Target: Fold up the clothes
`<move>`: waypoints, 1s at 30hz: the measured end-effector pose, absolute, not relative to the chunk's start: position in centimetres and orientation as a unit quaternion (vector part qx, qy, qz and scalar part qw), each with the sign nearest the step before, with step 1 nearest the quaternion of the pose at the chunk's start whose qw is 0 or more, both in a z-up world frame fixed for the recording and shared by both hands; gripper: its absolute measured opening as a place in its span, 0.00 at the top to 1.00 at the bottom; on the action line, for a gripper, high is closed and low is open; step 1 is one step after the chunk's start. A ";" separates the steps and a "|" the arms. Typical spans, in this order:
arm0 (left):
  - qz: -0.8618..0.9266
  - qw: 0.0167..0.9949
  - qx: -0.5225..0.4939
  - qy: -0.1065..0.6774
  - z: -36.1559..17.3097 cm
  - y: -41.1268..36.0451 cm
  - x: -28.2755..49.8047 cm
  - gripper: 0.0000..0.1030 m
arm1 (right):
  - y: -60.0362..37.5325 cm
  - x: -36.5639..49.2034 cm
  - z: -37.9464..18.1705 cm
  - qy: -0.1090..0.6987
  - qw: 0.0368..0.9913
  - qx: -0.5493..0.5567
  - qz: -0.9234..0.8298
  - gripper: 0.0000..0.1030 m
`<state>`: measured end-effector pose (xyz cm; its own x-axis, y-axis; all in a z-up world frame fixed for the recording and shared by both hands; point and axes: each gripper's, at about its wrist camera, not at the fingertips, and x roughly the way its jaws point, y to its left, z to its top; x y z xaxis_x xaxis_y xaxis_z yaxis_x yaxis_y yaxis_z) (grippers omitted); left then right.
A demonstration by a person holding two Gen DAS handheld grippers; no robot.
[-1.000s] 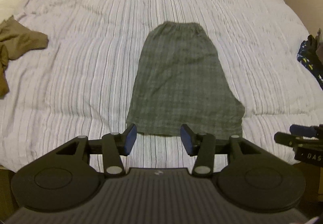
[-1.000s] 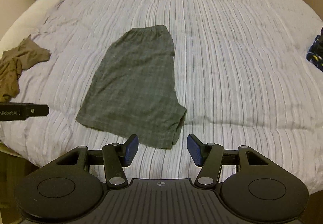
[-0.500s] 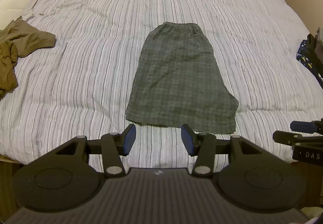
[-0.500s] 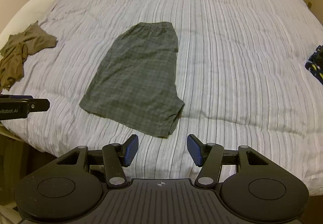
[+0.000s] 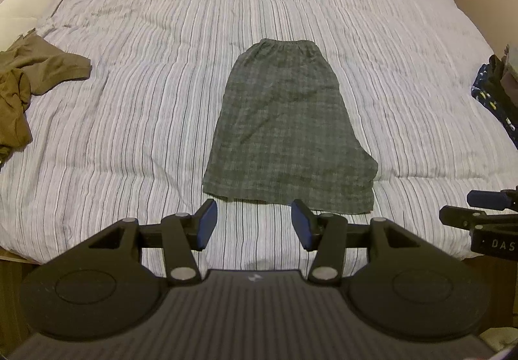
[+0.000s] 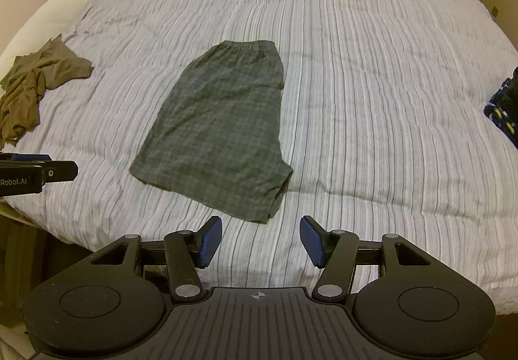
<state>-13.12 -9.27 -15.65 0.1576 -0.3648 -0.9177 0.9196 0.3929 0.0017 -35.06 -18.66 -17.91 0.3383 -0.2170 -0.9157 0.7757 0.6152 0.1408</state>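
The shorts (image 5: 288, 130) lie flat on the striped bed (image 5: 145, 120), near its front edge, already doubled lengthways: one leg sits on the other, the waistband at the far end and the hems closest to me. Over the last second both claws have drawn back from those hems; the shorts have slid further up each view and more bare bedding now shows between hem and fingertips. The left claw (image 5: 254, 223) hovers just short of the hem, jaws spread wide and holding nothing. The right claw (image 6: 261, 240) hangs off the shorts' right hem corner, equally wide open and empty. The cloth itself has not shifted or rumpled, so I take the lengthways fold as finished and released. What remains, I'd guess, is a crosswise fold, hems carried up to the waistband, which would mean each claw coming back in to pinch a hem corner. Left of the shorts, well apart, a brown garment (image 5: 30, 81) lies crumpled, probably next in line; a dark patterned one (image 6: 501, 107) sits at the bed's right edge.
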 end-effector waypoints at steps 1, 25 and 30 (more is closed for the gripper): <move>-0.460 0.697 0.304 0.459 -15.7 -9.3 -13.1 0.55 | -18.6 -35.1 -17.9 0.475 0.762 0.295 -0.325 0.45; -0.455 0.689 0.295 0.480 -17.0 -8.9 -13.0 0.55 | -18.2 -35.2 -18.2 0.483 0.758 0.293 -0.327 0.45; -0.465 0.687 0.271 0.487 -17.6 -8.6 -12.3 0.55 | -18.5 -35.7 -18.9 0.476 0.757 0.303 -0.330 0.45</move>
